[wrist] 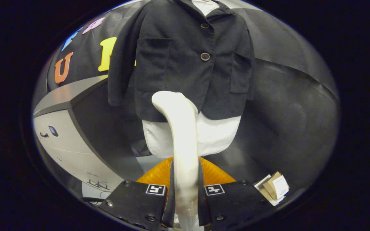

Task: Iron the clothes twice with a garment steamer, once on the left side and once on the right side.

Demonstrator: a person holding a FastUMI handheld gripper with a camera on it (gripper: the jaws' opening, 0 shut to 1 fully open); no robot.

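- The garment steamer [178,128] is a pale curved wand that rises from between the fingers and bends over at its top. Its head sits at the lower hem of the jacket, left of the button line as seen here.
- The gripper [185,192] has both fingers pressed against the wand's lower stem, one on each side, so the steamer is firmly pinched.
- The black jacket [185,57] hangs upright on a white dress form [217,134], buttoned at the front, with a patch pocket on each side. The white form shows below the hem and at the collar.
- An orange ribbed part [214,173] lies just behind the fingers at the wand's foot. Whether it belongs to the steamer cannot be told.
- Step in hand, by my reading: the steamer is gripped and brought up to the garment, set low on one front panel to begin a pass. Whether the head touches the cloth cannot be told.
- The next move likely calls for drawing the head along that panel, flat to the cloth, clear of the button [205,56] and pocket edge, then doing the same on the other panel.
- Farther out, a small cardboard box [275,187] lies on the dark floor beside the fingers, and a pale grey cabinet [66,144] stands off on the other side.
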